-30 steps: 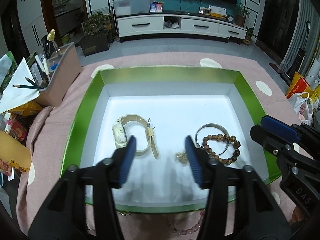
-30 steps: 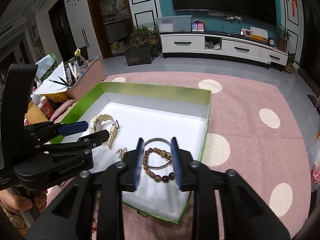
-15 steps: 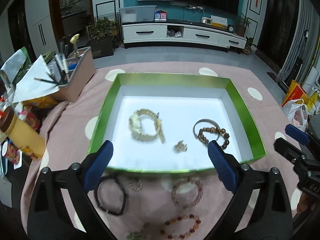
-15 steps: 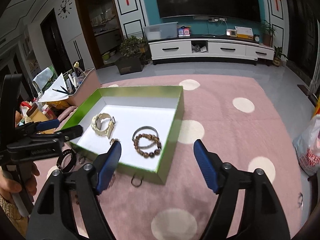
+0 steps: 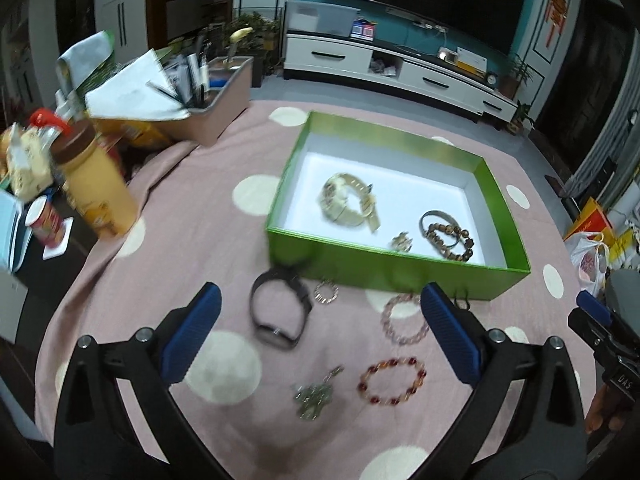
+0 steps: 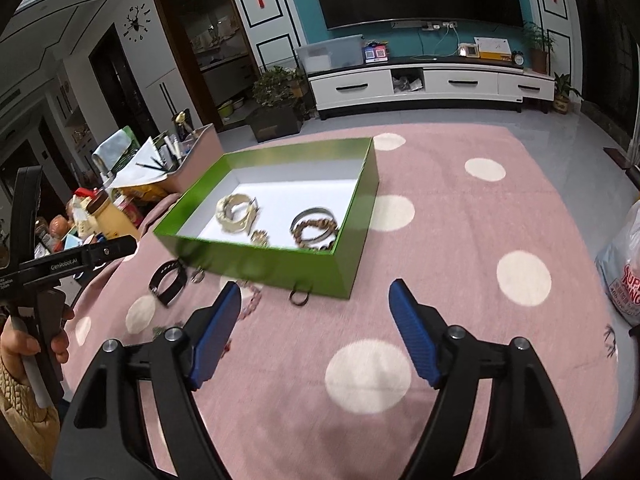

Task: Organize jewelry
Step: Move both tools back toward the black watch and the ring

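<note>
A green box [image 5: 392,270] [image 6: 280,268] holds a cream watch [image 5: 348,204] [image 6: 236,208], a wooden bead bracelet [image 5: 450,238] [image 6: 316,230] lying on a metal bangle, and a small gold piece [image 5: 402,242]. On the pink cloth in front of it lie a black band [image 5: 278,312] [image 6: 168,282], a small sparkly ring [image 5: 326,292], a pink bead bracelet [image 5: 404,318], a red bead bracelet [image 5: 394,380] and a greenish pendant [image 5: 314,394]. My left gripper [image 5: 318,294] hovers above these with its jaws opening wide and nothing between them. My right gripper [image 6: 314,286] is open and empty, near a dark ring [image 6: 300,296].
A pen organiser [image 5: 216,108], a yellow jar [image 5: 96,188] and a red cup [image 5: 46,220] crowd the left side of the dotted cloth. A plastic bag [image 6: 624,264] lies off the right edge. A hand [image 6: 24,344] holds the left gripper's handle.
Both grippers have drawn back from over the box and opened from narrow to wide. The jewellery stayed in the box, and the loose pieces on the cloth have come into view.
</note>
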